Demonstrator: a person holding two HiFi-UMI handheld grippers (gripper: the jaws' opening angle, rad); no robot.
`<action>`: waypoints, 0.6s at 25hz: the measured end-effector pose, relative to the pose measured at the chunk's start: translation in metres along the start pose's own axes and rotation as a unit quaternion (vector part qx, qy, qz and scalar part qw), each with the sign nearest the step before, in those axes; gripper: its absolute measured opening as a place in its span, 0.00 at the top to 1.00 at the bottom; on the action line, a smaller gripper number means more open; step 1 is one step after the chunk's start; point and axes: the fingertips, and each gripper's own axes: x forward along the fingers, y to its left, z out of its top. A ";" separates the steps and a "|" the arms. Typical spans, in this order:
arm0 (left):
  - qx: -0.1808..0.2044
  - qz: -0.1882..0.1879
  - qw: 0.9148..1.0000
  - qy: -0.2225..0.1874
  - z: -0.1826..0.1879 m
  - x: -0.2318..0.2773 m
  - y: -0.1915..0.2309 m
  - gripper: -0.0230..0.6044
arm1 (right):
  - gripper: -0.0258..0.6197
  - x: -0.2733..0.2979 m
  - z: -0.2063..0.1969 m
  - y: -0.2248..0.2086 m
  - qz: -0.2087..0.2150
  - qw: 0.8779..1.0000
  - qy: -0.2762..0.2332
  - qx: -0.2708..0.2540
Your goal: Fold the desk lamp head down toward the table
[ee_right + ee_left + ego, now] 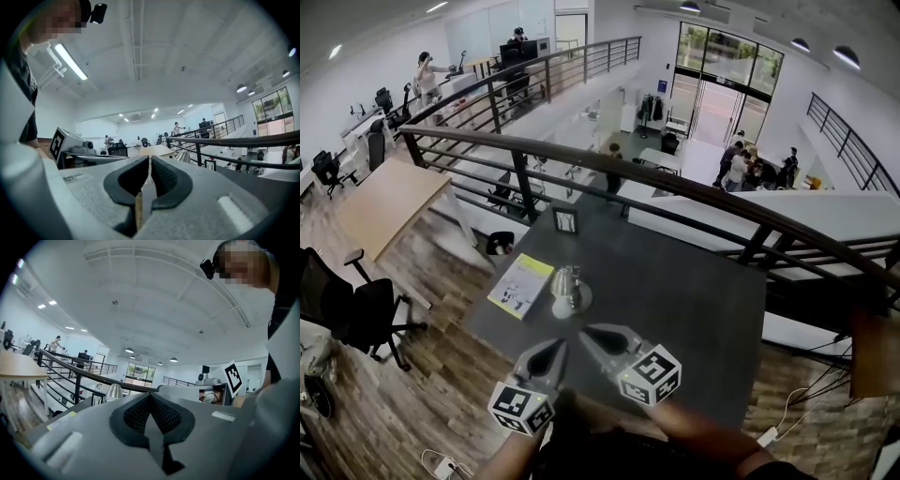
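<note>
Desk (703, 309): L gripper (560, 346), R gripper (587, 331) level

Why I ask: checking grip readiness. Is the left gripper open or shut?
Shut: the left gripper shows its jaw tips meeting, nothing held between.

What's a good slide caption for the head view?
Left gripper and right gripper poised at the dark table's near edge, pointing toward a silver desk lamp beside a yellow booklet.

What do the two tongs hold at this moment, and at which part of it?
Nothing is held. The left tongs are closed on nothing; the right tongs stand a slit apart, empty. The desk lamp stands apart from both.
</note>
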 end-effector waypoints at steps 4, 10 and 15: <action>-0.006 -0.010 1.000 0.006 0.003 0.016 0.033 0.96 | 0.91 0.025 -0.003 -0.020 -0.021 1.000 0.009 0.011; -0.013 -0.038 0.999 0.017 0.014 0.042 0.067 0.96 | 0.81 0.059 0.004 -0.052 -0.061 0.998 0.024 0.022; -0.016 -0.067 0.997 0.025 0.016 0.058 0.090 0.96 | 0.68 0.086 -0.002 -0.074 -0.099 0.993 0.042 0.040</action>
